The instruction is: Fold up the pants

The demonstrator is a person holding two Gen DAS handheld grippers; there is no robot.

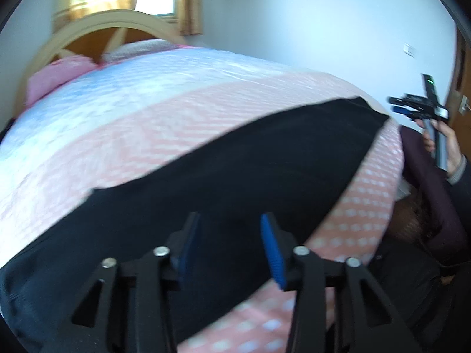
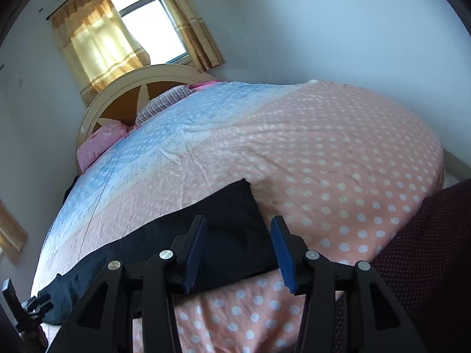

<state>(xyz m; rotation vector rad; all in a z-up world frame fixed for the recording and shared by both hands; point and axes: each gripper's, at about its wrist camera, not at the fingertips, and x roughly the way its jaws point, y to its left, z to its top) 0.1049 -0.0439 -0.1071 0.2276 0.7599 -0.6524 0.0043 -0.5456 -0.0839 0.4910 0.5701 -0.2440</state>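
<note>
Black pants [image 1: 235,153] lie flat in a long strip across the pink dotted bedspread [image 1: 164,117]. My left gripper [image 1: 230,217] hovers over their near part, open, with nothing between its blue pads [image 1: 273,253]. Over the narrow end of the pants [image 2: 232,229] my right gripper [image 2: 239,220] also stands open and empty. The right gripper [image 1: 394,104] shows at the far right of the left wrist view, held in a hand [image 1: 450,147]. At the bottom left of the right wrist view, the left gripper [image 2: 44,301] sits by the pants' other end.
The bedspread [image 2: 323,161] turns blue toward the cream headboard [image 2: 117,88]. A pink pillow [image 2: 100,144] and a striped one [image 2: 164,100] lie there. A curtained window [image 2: 141,17] is behind. A dark maroon sleeve [image 2: 426,250] is at the right, by the bed edge.
</note>
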